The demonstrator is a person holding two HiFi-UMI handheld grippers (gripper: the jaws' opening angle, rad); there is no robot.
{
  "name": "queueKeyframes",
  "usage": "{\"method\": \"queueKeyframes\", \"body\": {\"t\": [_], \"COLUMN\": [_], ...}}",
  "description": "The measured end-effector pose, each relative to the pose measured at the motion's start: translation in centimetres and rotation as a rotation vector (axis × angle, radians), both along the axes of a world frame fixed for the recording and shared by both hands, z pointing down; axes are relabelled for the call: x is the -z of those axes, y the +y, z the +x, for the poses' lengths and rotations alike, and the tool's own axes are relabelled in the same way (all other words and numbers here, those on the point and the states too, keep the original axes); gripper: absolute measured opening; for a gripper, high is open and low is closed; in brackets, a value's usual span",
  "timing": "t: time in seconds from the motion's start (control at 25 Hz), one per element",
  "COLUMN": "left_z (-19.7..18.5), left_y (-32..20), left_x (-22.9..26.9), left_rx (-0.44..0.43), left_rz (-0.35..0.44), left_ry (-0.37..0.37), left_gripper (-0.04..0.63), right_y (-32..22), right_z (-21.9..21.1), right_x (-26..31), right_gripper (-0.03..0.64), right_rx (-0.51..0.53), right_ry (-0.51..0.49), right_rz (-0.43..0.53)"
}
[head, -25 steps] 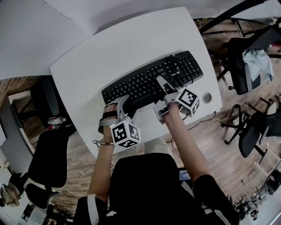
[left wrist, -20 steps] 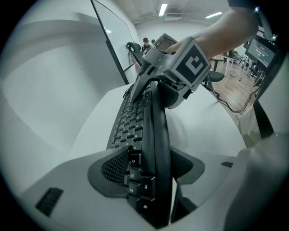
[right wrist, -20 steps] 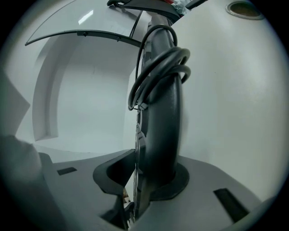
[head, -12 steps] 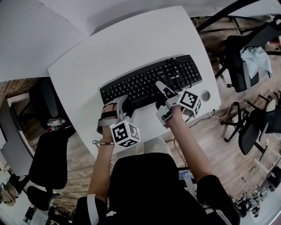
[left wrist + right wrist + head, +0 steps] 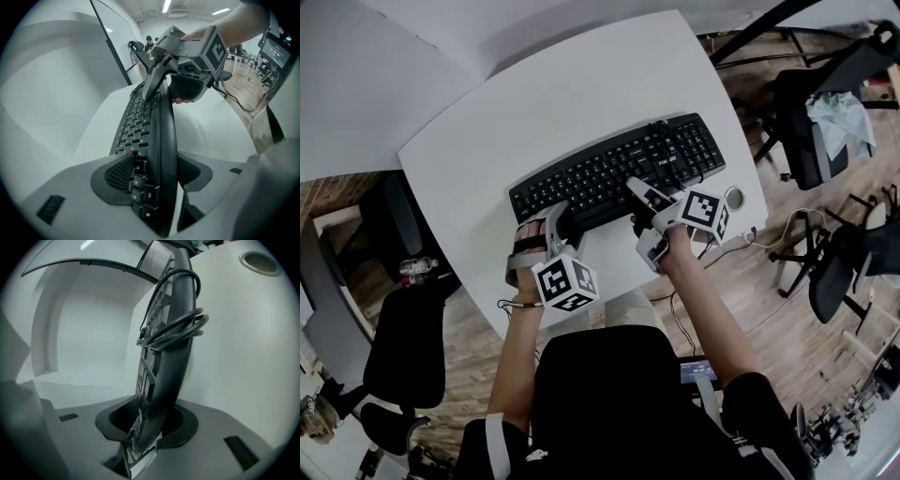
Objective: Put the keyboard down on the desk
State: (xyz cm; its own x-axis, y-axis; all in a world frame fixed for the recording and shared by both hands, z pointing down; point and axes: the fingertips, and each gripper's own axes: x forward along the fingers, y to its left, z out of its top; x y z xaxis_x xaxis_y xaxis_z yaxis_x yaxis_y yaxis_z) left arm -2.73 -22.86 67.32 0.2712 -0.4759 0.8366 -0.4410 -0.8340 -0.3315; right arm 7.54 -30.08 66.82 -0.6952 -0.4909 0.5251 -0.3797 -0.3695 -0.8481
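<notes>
One black keyboard (image 5: 619, 173) is lying keys-up over the near half of the one white desk (image 5: 581, 84). Its long axis is running from near left to far right in the head view. Two tools are engaging it. The left tool (image 5: 561, 218) is pinching the near edge toward the left end, and the right tool (image 5: 640, 194) is pinching the same edge right of middle. One cable (image 5: 176, 329) is looping round the keyboard. One round port (image 5: 734, 199) is sitting in the desk just beside the keyboard's right end.
</notes>
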Motion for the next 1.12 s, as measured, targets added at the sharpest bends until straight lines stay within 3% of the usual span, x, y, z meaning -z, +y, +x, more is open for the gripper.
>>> {"method": "queueKeyframes", "body": {"t": [0.84,1.12], "left_z": [0.3,0.2], "left_y": [0.2,0.2], "left_x": [0.1,-0.1], "left_rx": [0.030,0.028], "left_rz": [0.009,0.021], "left_ry": [0.002,-0.007], "left_gripper": [0.270,0.270], "right_y": [3.1,4.2], "right_z": [1.6,3.0], "right_x": [1.3,2.3], "right_gripper": [0.129,0.104], "right_rx": [0.122,0.240], "right_ry": [0.094,0.269], "right_rz": [-0.005,0.077]}}
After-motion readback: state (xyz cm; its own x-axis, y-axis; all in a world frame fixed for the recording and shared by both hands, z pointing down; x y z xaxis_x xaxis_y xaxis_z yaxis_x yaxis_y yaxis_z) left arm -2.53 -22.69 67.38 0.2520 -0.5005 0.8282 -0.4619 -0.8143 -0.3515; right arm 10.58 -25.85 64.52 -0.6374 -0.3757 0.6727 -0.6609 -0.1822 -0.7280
